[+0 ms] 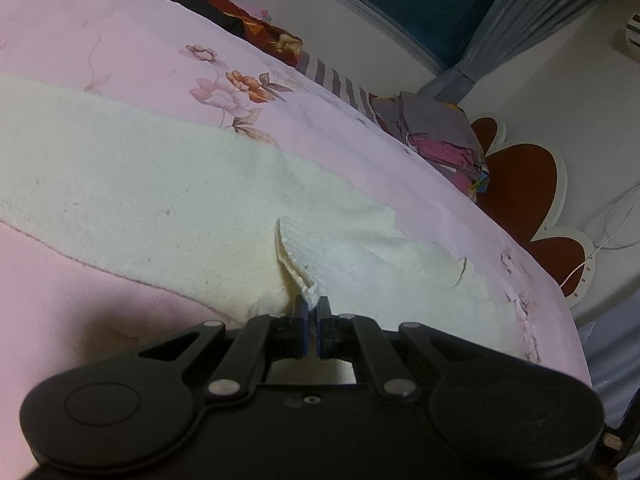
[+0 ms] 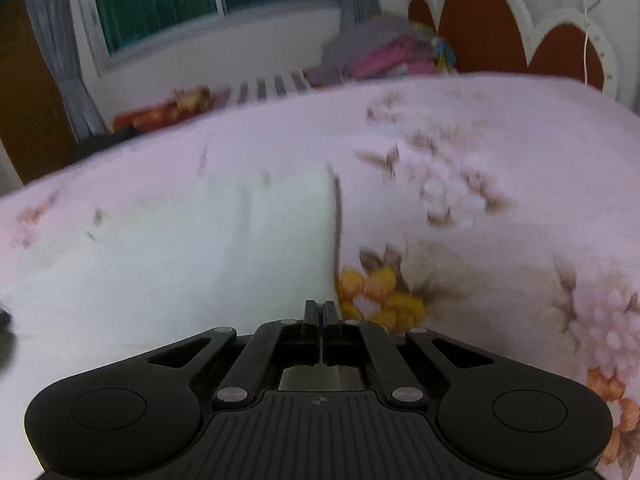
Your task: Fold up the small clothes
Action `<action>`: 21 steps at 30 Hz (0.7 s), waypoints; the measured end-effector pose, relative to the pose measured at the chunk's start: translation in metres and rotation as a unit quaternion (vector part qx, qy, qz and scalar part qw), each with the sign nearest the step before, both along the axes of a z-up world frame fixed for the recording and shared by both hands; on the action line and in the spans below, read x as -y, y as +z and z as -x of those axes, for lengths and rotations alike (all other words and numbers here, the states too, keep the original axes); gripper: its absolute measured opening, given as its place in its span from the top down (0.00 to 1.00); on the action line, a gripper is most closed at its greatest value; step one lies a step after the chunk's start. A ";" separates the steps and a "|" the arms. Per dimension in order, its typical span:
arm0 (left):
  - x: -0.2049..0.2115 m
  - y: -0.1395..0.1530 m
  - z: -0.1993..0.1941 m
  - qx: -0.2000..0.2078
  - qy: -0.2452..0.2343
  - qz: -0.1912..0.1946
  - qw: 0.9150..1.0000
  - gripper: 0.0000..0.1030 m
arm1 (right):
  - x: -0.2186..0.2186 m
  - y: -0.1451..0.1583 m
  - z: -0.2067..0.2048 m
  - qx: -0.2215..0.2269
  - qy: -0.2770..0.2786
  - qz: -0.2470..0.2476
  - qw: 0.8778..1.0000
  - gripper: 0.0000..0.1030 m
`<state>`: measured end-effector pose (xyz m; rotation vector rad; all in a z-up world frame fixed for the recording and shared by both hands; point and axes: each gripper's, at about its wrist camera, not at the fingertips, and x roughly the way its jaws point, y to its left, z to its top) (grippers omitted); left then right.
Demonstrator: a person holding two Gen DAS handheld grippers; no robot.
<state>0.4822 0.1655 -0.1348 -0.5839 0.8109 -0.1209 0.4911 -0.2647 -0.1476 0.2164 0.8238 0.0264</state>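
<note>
Evidently you are at the start of the fold: the cloth (image 1: 152, 184), a single cream-white knitted piece, lies spread nearly flat across the pink floral bed (image 1: 120, 44), and no layer has yet been laid over another as far as either view shows. Your left gripper (image 1: 312, 312) has its fingers closed on a raised pinch of the cloth at its near edge, where a small ridge of ribbed fabric stands up between them. Your right gripper (image 2: 321, 314) has its fingers drawn fully together at the cloth's right-hand near corner (image 2: 320, 280); the right wrist view is blurred, so you cannot tell whether any fabric is actually caught there. What remains, by judgement, is the whole fold: lifting the near edge, carrying it over the far part, and smoothing. Count: one cloth to fold; two grippers; one bed. Along the bed's far side lie other textiles, namely one striped piece (image 1: 340, 80), one grey-and-pink heap (image 1: 440, 136), and one red patterned piece (image 1: 256, 28) beside something dark; these are well apart from the cloth, and whether they belong to the task cannot be told.
</note>
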 end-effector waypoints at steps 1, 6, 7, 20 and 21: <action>0.000 0.000 0.000 0.000 -0.001 0.000 1.000 0.97 | 0.003 -0.001 0.001 0.004 -0.002 -0.004 1.000 1.00; 0.001 0.003 -0.002 -0.003 -0.017 -0.012 1.000 0.67 | 0.009 0.007 0.003 0.019 -0.010 0.001 1.000 1.00; 0.001 0.005 -0.002 0.003 -0.017 -0.014 1.000 0.61 | 0.010 0.009 0.002 0.021 -0.010 0.002 1.000 1.00; 0.003 0.000 -0.054 -0.008 -0.042 -0.024 0.999 0.79 | 0.052 0.005 -0.070 0.032 -0.033 -0.087 0.995 0.54; 0.003 -0.002 -0.055 -0.009 -0.047 -0.020 0.999 0.85 | 0.055 0.004 -0.078 0.031 -0.031 -0.101 0.994 0.54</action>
